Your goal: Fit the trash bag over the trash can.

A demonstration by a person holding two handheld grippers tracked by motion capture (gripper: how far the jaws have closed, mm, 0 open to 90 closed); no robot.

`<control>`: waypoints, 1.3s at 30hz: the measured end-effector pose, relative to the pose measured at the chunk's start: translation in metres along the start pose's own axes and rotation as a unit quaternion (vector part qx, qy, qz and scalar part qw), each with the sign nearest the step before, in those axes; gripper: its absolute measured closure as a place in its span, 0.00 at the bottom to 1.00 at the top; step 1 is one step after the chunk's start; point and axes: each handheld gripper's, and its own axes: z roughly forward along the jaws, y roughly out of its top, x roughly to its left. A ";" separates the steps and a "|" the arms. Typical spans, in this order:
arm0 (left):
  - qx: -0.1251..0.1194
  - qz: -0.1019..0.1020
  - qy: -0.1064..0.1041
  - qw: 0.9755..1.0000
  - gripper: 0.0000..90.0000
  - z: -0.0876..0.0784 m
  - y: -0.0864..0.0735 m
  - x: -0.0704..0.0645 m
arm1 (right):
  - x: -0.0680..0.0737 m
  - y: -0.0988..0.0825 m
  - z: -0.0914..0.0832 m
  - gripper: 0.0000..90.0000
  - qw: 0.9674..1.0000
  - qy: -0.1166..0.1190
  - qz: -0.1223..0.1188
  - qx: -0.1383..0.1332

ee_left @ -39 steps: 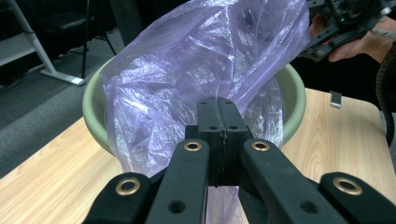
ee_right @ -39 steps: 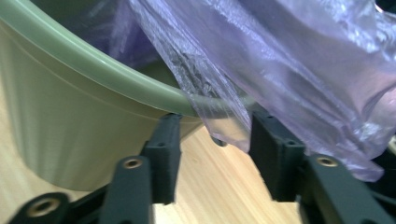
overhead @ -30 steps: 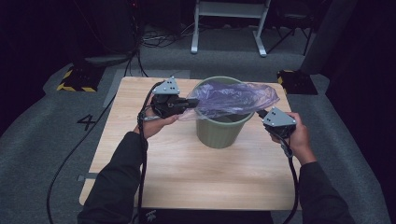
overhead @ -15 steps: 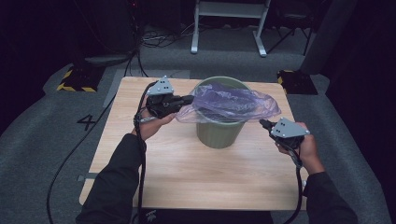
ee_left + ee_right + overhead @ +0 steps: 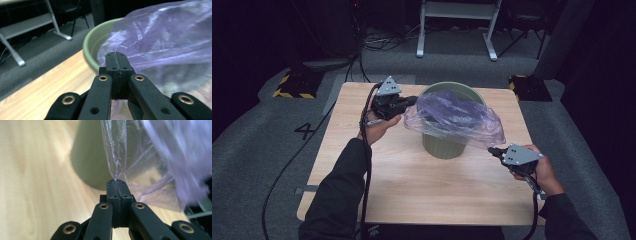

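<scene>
Wooden table (image 5: 387,170): purple bag (image 5: 452,117) between both tools' clamped tips

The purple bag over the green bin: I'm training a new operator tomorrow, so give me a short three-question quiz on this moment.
1. True or false: both grippers are shut on the purple plastic bag.
2. Which gripper is lower and nearer the person's edge of the table? A) the left gripper B) the right gripper
3. Where does the green bin stand, and how does the bag lie relative to it?

Key
1. True: each pair of jaws pinches an edge of the film.
2. B.
3. Upright on the wooden table; the bag is stretched across its top and down its right side, not yet fitted over the rim.
</scene>
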 end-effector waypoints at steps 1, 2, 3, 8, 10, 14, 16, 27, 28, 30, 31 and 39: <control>0.003 -0.002 0.005 1.000 1.00 0.002 -0.001 0.002 | 0.001 -0.002 0.000 1.00 1.000 0.004 -0.004 0.002; 0.008 -0.008 0.008 1.000 1.00 0.004 -0.002 0.006 | 0.002 -0.003 0.000 1.00 1.000 0.009 -0.005 0.003; 0.013 -0.014 0.012 1.000 1.00 0.006 -0.004 0.009 | 0.004 -0.004 0.000 1.00 1.000 0.016 -0.006 0.002; 0.017 -0.040 0.030 0.999 1.00 0.016 -0.010 0.024 | 0.009 -0.009 0.003 1.00 0.999 0.026 -0.022 0.019; 0.017 -0.046 0.036 0.998 1.00 0.019 -0.012 0.026 | 0.009 -0.010 0.004 1.00 0.999 0.025 -0.021 0.015; 0.010 -0.051 0.034 0.998 1.00 0.021 -0.013 0.027 | 0.010 -0.008 -0.001 0.80 1.000 0.009 -0.010 -0.017; 0.006 -0.051 0.036 0.998 1.00 0.021 -0.013 0.027 | 0.013 -0.003 -0.008 0.69 0.999 -0.001 0.001 -0.043; 0.001 -0.051 0.040 0.998 1.00 0.018 -0.013 0.026 | 0.033 0.023 -0.049 0.44 0.982 -0.103 0.017 -0.157; 0.001 -0.051 0.040 0.998 1.00 0.018 -0.013 0.026 | 0.032 0.024 -0.049 0.44 0.980 -0.115 0.017 -0.160; 0.002 -0.051 0.038 0.998 1.00 0.019 -0.013 0.025 | 0.027 0.029 -0.045 0.40 0.979 -0.138 0.028 -0.150; 0.001 -0.051 0.035 0.998 1.00 0.019 -0.013 0.026 | 0.024 0.031 -0.043 0.39 0.979 -0.139 0.032 -0.147; 0.003 -0.048 0.035 0.998 1.00 0.022 -0.014 0.027 | 0.016 0.046 -0.016 0.37 0.984 -0.142 0.036 -0.106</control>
